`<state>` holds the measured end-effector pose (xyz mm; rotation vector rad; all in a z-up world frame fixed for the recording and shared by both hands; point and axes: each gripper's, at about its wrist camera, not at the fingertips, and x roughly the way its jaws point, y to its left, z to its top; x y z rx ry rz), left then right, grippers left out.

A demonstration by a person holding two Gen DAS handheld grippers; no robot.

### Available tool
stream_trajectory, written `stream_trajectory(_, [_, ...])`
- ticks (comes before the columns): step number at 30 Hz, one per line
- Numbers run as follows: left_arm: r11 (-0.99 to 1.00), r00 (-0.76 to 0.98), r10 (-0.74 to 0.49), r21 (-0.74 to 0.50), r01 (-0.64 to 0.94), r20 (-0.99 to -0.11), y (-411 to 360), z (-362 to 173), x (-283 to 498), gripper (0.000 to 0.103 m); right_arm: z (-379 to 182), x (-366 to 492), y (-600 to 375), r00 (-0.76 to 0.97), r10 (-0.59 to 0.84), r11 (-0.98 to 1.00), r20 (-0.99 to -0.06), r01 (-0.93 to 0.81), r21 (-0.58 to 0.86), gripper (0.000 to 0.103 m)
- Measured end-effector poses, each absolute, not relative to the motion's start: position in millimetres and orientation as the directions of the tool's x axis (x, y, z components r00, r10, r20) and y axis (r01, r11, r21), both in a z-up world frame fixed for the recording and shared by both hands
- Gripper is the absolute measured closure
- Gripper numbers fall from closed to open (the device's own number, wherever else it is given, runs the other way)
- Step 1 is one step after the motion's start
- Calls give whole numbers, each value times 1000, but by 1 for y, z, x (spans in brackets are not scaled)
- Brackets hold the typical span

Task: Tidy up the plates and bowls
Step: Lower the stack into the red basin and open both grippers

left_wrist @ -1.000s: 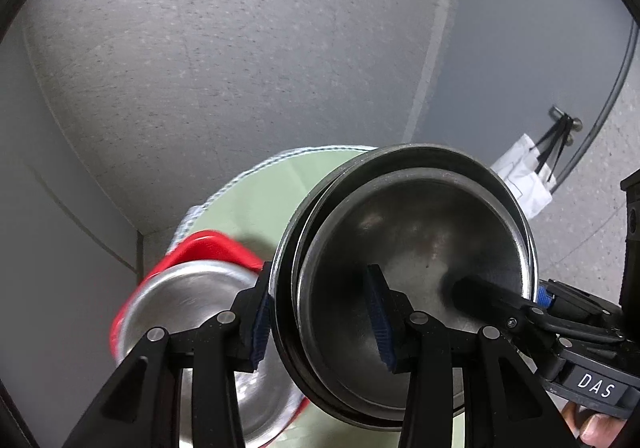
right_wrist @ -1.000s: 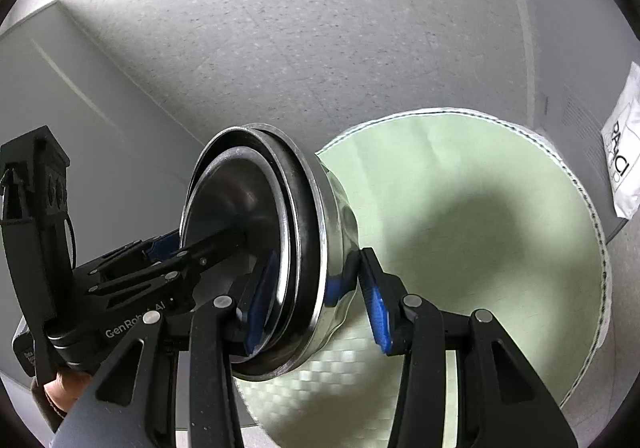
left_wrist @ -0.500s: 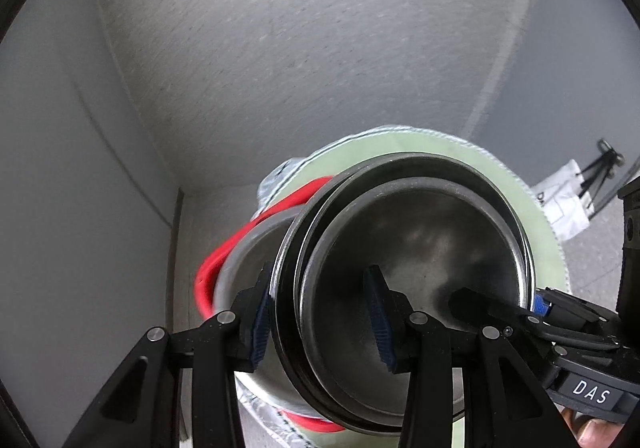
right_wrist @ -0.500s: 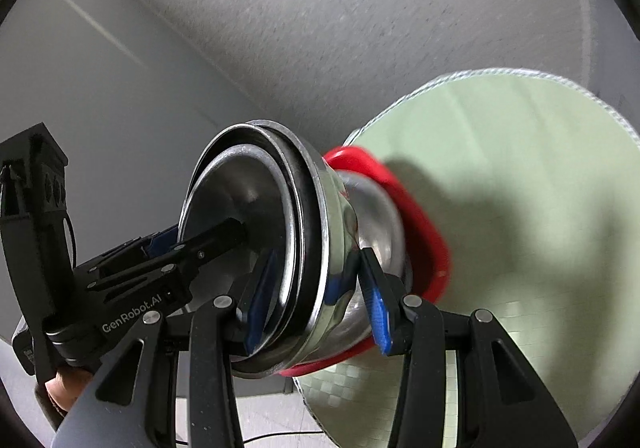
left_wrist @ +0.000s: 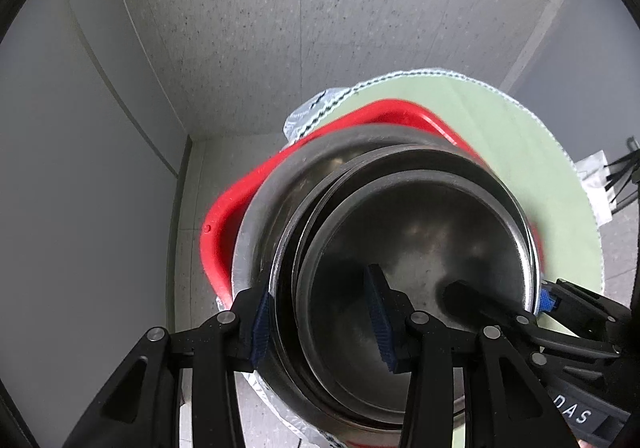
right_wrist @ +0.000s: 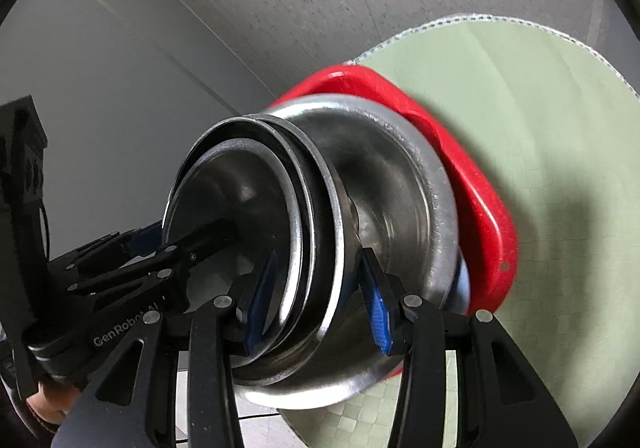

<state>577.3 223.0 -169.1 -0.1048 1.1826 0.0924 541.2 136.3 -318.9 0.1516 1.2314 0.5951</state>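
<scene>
Both my tools pinching the nested steel bowls (left_wrist: 420,256): left tool (left_wrist: 320,322) and right tool (right_wrist: 320,300) clamp opposite rims, stack over big bowl (right_wrist: 400,187) in red tray (right_wrist: 480,215).

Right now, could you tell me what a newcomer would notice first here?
A nested stack of steel bowls fills the middle, clamped on opposite rims by the left gripper and right gripper. It hangs just over a larger steel bowl sitting in a red tray on a pale green mat.
</scene>
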Motion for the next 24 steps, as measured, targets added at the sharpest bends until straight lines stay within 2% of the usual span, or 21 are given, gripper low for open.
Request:
stream_trajectory(7, [993,379,73,30,-118,-923,214,-168,584,62,-317,548,148,269,418,876,-868,-371,308,59])
stream_trajectory(16, [991,398,45,-9,-131,-917,213,-160,572,53,-307,529,140,330,402,882,-854,-389,264,57])
stream_trajectory(17, [991,406,51,-4,-134,-912,212,-155,567,51,-304,525,135,349,389,888,-852,-387,248,51])
stream_trajectory(18, [991,416,59,2,-136,-908,212,-149,563,48,-300,522,130,362,395,887,-844,-390,247,50])
stream_trajectory(19, [989,435,83,20,-146,-897,212,-143,560,39,-297,520,127,375,396,888,-838,-390,245,49])
stream_trajectory(21, [985,486,124,50,-162,-865,210,-130,548,31,-287,518,119,432,369,902,-823,-380,204,30])
stream_trajectory(24, [983,546,138,46,-179,-826,199,-107,522,18,-270,506,101,488,375,901,-788,-391,186,17])
